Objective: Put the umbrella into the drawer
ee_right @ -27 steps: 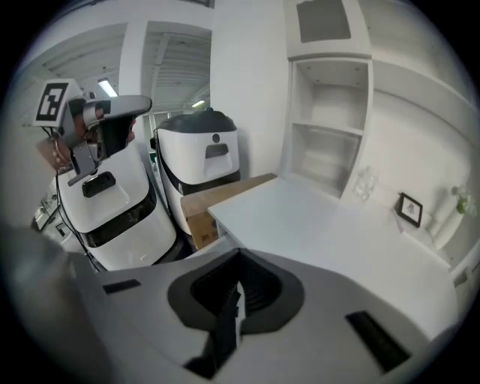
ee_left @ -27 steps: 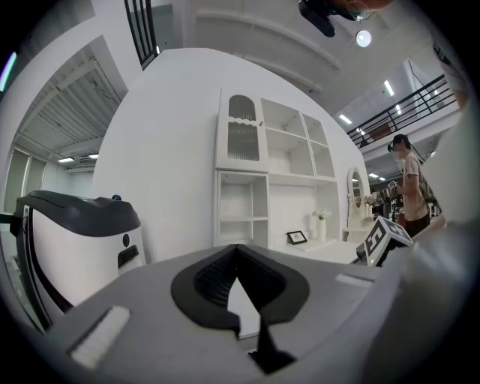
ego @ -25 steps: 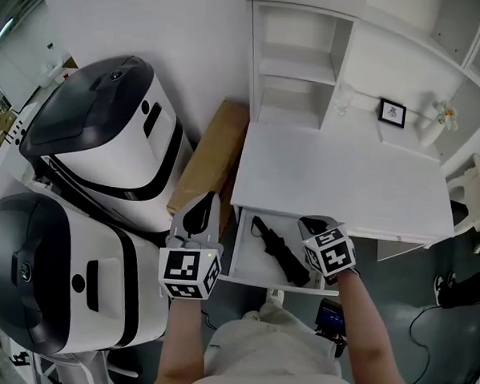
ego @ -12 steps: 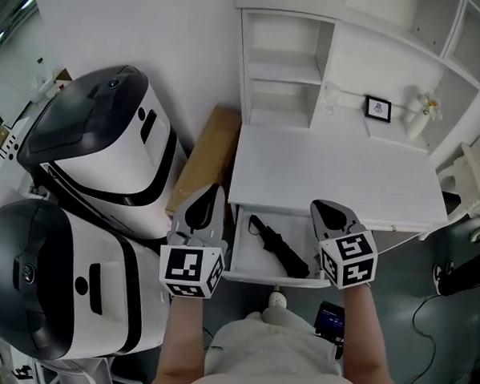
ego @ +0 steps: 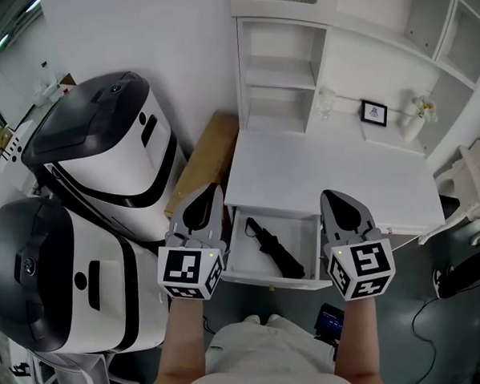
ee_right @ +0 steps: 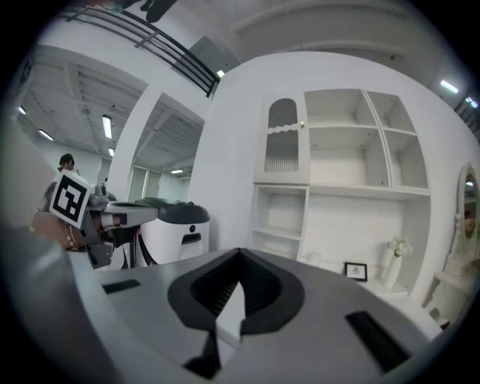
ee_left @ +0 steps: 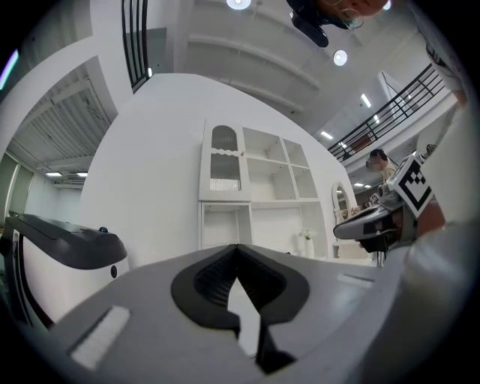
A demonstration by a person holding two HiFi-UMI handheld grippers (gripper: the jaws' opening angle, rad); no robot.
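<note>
A folded black umbrella [ego: 274,247] lies slantwise inside the open white drawer [ego: 240,271] under the desk top. My left gripper [ego: 208,195] hovers just left of the drawer, jaws shut and empty; in its own view the left gripper [ee_left: 238,259] points level at the white wall and shelves. My right gripper [ego: 339,203] hangs over the drawer's right edge, shut with nothing in it. The right gripper [ee_right: 240,262] in its own view faces the shelf unit. Neither gripper touches the umbrella.
The white desk [ego: 329,180] carries a shelf unit [ego: 278,69], a small framed picture [ego: 373,113] and a white vase [ego: 412,124]. Two large white-and-black machines [ego: 106,148] stand at the left, with a brown board [ego: 201,161] leaning beside the desk.
The right gripper has risen out of the drawer, leaving the umbrella lying inside. The left gripper has lifted slightly. The umbrella has not moved.
</note>
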